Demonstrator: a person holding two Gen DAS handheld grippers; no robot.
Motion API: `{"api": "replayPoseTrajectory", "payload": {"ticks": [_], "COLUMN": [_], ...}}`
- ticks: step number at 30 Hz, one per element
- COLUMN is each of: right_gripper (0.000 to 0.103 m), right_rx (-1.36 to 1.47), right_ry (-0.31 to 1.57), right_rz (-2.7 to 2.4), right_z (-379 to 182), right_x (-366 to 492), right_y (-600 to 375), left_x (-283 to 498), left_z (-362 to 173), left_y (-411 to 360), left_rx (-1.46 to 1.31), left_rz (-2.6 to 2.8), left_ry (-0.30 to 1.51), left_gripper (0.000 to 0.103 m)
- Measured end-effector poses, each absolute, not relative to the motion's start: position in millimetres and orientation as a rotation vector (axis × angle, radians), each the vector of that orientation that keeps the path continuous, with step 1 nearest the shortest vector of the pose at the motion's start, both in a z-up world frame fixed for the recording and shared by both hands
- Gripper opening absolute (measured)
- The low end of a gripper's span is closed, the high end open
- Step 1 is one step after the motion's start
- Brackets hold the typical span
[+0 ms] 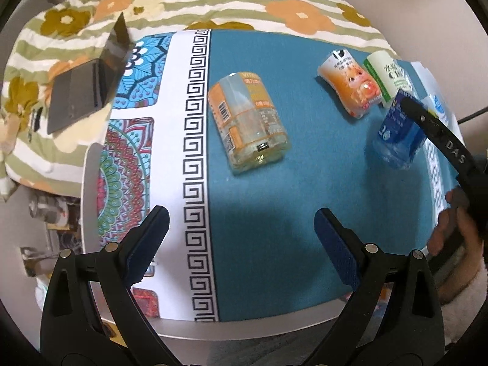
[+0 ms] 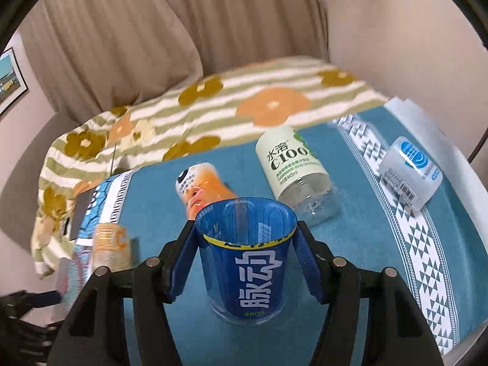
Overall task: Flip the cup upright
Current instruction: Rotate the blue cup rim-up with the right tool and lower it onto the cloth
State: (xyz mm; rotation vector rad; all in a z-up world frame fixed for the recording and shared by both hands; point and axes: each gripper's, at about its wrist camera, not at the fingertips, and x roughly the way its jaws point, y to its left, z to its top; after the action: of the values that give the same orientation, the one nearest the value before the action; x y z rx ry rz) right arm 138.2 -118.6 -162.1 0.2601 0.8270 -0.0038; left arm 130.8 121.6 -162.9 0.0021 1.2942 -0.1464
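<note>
Cup (image 2: 247,259) stands upright on the table (image 2: 350,274), pinched between my right gripper's (image 2: 245,253) jaws, left gripper (image 1: 241,244) spread idle; I judge next I release and withdraw.

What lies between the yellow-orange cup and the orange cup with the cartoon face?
Only bare teal cloth: the left wrist view shows nothing between the yellow-orange cup and the cartoon cup.

black gripper (image 1: 241,238), blue pads (image 1: 334,244), silver screws
</note>
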Motion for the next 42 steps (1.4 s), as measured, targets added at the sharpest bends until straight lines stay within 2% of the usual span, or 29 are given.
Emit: {"api": "replayPoseTrajectory", "payload": {"ticks": [4, 12, 35, 37, 42], "right_gripper": [0.058, 0.059, 0.060, 0.063, 0.092], "right_rx": [0.170, 0.120, 0.025, 0.040, 0.062], "right_ry": [0.730, 0.682, 0.790, 0.813, 0.842], "right_rz": [-0.040, -0.042, 0.036, 0.042, 0.051], "right_z": [-166.0, -173.4, -180.4, -183.2, -186.5], "right_x": [129.4, 113.5, 90.7, 92.8, 94.7], "right_y": [-109.2, -103.2, -100.6, -103.0, -108.4], "left_x": [122.9, 114.9, 100.9, 97.8, 88.6], "left_z": [-165.2, -167.3, -167.5, -166.3, -161.3], "left_y": [121.9, 117.6, 102.7, 103.3, 102.4], "left_rx": [0.022, 0.034, -0.042, -0.051, -0.064], "left_rz": [-0.142, -0.130, -0.108, -0.098, -0.070], "left_ry": [1.287, 1.274, 1.253, 1.248, 1.241], "left_gripper": [0.101, 0.101, 0.101, 0.101, 0.101]}}
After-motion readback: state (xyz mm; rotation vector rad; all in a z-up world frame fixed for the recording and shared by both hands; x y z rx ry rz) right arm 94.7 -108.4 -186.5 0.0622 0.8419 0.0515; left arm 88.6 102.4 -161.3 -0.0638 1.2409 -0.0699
